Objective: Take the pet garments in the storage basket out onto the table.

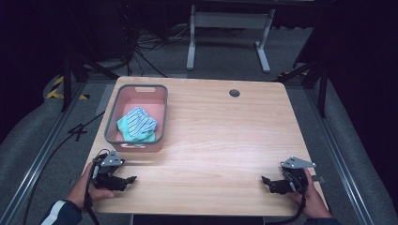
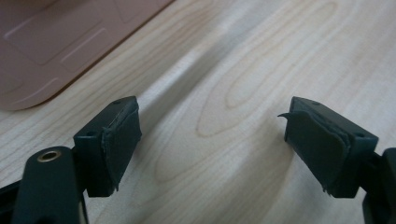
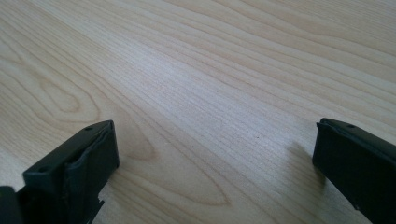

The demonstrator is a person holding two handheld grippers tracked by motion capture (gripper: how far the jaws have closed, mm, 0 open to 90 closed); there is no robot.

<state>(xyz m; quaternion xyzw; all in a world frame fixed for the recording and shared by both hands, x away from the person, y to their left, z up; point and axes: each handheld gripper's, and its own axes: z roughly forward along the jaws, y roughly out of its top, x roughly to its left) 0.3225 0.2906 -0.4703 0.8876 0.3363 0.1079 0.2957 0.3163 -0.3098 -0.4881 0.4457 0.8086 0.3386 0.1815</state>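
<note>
A pink basket (image 1: 162, 117) with a grey rim stands at the table's back left. In it lie a blue-and-white striped cloth (image 1: 139, 121) and a mint green cloth (image 1: 126, 129) under it. My left gripper (image 1: 132, 179) rests low over the table's front left corner, just in front of the basket, jaws apart with nothing between them. Its own view shows the left gripper (image 2: 210, 140) wide open over bare wood, with the basket's pink wall (image 2: 51, 42) at the upper left. My right gripper (image 1: 265, 182) sits open at the front right, and the right gripper (image 3: 215, 163) has only wood between its jaws.
The wooden table (image 1: 225, 136) has a round cable hole (image 1: 234, 93) near its back edge. Beyond it, a white desk frame (image 1: 230, 33) and cables lie on the grey floor. Black stand legs flank the table on both sides.
</note>
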